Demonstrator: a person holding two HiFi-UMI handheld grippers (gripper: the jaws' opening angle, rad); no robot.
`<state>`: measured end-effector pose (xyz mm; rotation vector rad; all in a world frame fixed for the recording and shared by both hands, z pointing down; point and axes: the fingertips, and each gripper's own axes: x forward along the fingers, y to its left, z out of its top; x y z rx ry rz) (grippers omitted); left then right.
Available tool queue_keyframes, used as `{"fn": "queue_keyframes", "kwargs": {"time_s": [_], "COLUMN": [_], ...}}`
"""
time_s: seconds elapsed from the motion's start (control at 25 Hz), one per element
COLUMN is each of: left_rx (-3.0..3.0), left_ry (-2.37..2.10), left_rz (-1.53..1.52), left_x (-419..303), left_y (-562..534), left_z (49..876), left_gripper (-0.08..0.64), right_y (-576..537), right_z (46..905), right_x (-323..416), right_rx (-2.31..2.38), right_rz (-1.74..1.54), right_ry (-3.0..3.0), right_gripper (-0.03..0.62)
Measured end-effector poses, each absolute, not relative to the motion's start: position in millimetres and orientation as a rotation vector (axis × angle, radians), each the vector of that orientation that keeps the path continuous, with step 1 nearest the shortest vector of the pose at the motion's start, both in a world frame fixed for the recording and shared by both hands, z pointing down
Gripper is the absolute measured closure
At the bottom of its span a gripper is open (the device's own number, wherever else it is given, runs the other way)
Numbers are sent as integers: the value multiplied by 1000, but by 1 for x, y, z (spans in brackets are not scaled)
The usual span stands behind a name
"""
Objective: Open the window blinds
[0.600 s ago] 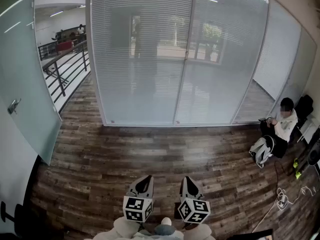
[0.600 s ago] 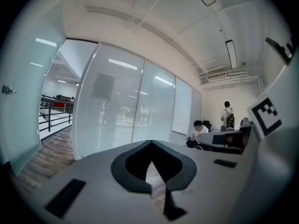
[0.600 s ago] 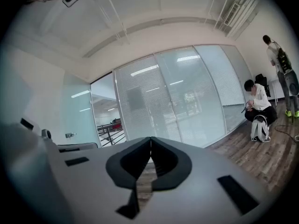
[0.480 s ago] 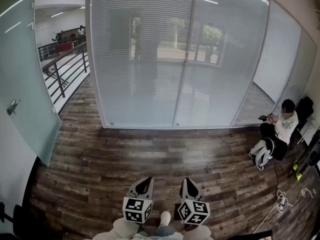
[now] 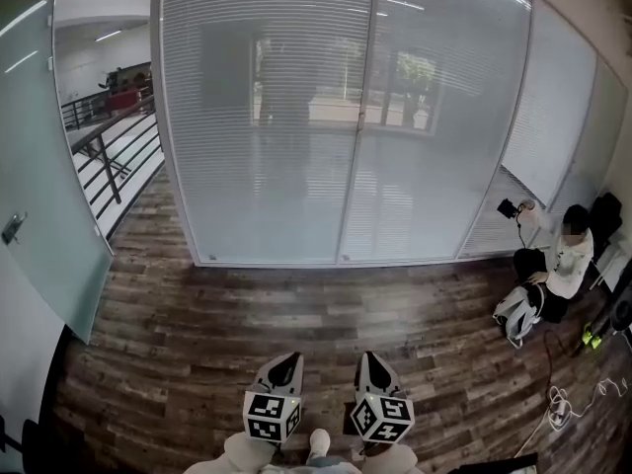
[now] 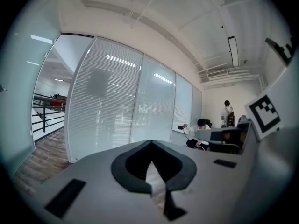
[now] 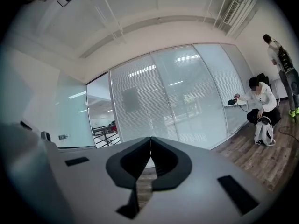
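The window blinds (image 5: 267, 117) hang with slats down behind a tall glass wall across the room, and trees show dimly through them. They also fill the left gripper view (image 6: 103, 106) and the right gripper view (image 7: 140, 101). My left gripper (image 5: 287, 358) and right gripper (image 5: 370, 356) sit side by side at the bottom of the head view, pointing at the wall, a few steps of wood floor away from it. The left gripper (image 6: 150, 143) has its jaw tips together with nothing between them. The right gripper (image 7: 150, 138) is likewise shut and empty.
A crouching person (image 5: 568, 255) at the right holds a phone up against the side blinds, with a white backpack (image 5: 515, 309) beside them and cables (image 5: 563, 398) on the floor. A frosted glass door (image 5: 39, 166) and a railing (image 5: 109, 146) lie left. Another person (image 7: 280, 59) stands at the far right.
The glass wall with the blinds has come a little closer and shifted left in view. The crouching person has raised an arm with a phone. Both grippers keep their place and stay shut.
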<state>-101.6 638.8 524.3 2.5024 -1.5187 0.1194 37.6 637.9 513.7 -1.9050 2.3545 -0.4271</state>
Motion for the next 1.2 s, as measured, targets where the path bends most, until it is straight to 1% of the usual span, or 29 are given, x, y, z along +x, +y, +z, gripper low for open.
{"fn": "queue_keyframes", "kwargs": {"time_s": [0.4,0.64,0.96,1.2], "left_rx": [2480,2465,2443,2494], "left_ry": [-1554,-1573,-1598,-1564], "left_rz": [136,147,197,202], "left_x": [-52,-24,-21,-1], "left_y": [519,465,409,352], "left_z": [519,520,529,530], "left_gripper": [560,560,560,560], "right_y": [516,456,400,347], "right_z": [509,512,526,538], "right_x": [89,122,126,149], "right_rx": [-1882,-1875,-1842,-1890], "right_rz": [-428,-443,-496,-511], "right_ry": [2384,2408,2422,2369], "right_gripper": [578,578,578,578]}}
